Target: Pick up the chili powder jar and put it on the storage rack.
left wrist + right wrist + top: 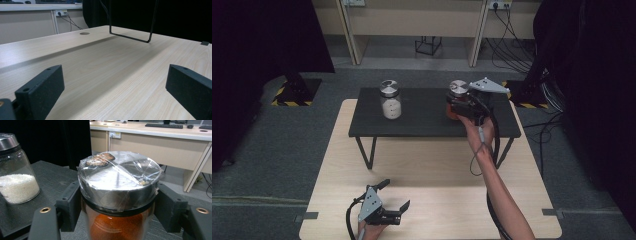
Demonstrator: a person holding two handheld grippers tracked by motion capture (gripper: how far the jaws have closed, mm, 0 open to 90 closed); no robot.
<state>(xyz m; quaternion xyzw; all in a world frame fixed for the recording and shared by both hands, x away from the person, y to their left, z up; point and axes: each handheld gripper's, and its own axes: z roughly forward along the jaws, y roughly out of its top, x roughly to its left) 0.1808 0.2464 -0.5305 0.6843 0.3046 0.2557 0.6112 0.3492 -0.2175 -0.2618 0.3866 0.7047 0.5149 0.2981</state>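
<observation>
Left gripper rests on the light table, jaws spread wide; right gripper clamps the orange-powder jar, white-grain jar beside it

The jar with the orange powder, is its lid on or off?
On. The orange jar wears its metal lid, still sealed under clear wrap, and stands upright between the shut jaws of the right gripper.
</observation>
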